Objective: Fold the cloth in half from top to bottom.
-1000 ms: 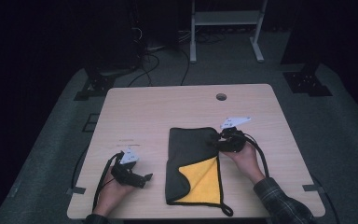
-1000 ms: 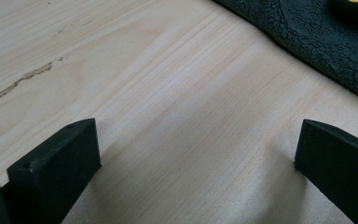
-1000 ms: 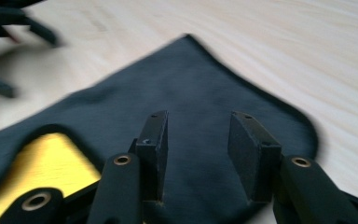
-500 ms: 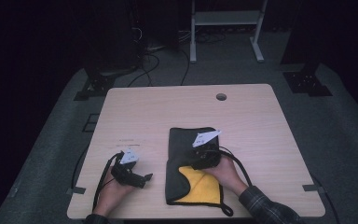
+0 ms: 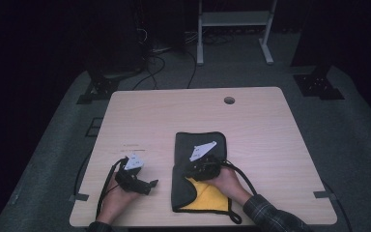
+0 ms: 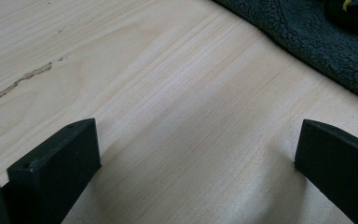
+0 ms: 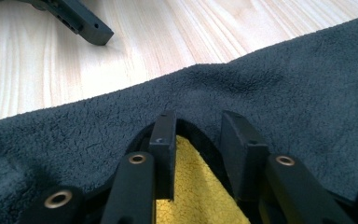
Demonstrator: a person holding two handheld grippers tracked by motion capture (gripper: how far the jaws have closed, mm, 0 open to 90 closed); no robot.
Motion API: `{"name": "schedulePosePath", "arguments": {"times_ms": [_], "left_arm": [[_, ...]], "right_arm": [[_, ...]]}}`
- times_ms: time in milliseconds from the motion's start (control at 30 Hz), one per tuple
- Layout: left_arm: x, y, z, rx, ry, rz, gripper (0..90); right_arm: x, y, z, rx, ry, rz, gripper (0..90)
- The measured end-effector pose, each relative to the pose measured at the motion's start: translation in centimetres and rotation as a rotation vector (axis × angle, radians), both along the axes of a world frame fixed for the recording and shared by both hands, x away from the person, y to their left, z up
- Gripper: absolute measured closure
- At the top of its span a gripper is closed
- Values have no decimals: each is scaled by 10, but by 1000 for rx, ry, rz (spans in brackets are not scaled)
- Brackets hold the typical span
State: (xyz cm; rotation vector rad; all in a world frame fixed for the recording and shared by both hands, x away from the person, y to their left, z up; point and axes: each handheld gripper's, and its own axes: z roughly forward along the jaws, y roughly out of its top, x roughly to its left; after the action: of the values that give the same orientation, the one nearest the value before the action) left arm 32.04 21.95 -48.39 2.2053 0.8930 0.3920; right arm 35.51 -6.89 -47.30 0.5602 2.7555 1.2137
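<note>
A dark grey fleece cloth (image 5: 200,145) with a yellow underside (image 5: 207,199) lies on the pale wooden table (image 5: 270,125), in the near half, a little right of the table's middle. Its near left part is folded over, so the yellow face shows at the near end of the cloth.

The right hand-held gripper (image 5: 193,170) sits on the cloth, right at the edge of that fold. Seen from the right gripper view, its jaws have just been closing and now stand narrow, with the dark edge of the cloth (image 7: 279,93) curling up between them and the yellow face (image 7: 191,186) showing beneath. One pad seems to meet the fleece, but I cannot tell whether the pair truly pinches it. The person's right hand (image 5: 224,181), in a plaid sleeve, comes over the near end of the cloth.

The left hand-held gripper (image 5: 150,184) rests on bare wood just left of the cloth, apart from it. In the left gripper view its jaws stand wide with nothing between them, and the cloth's fleece border (image 6: 317,42) lies off beyond them. One of its jaws also shows past the cloth in the right gripper view.
</note>
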Motion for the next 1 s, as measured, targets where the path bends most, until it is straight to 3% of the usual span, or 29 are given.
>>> {"name": "schedulePosePath", "arguments": {"times_ms": [100,200,433,633,1000], "left_arm": [[0,0,0,3,0,-2,0],[0,0,0,0,0,0,0],[0,0,0,3,0,-2,0],[0,0,0,3,0,-2,0],[0,0,0,3,0,-2,0]], "right_arm": [[-1,-1,0,-5,-12,10,788],[-1,-2,1,-2,-7,20,837],[-3,-14,16,57,11,15,839],[-13,-43,31,123,44,-2,843],[-43,-89,35,157,94,7,850]]}}
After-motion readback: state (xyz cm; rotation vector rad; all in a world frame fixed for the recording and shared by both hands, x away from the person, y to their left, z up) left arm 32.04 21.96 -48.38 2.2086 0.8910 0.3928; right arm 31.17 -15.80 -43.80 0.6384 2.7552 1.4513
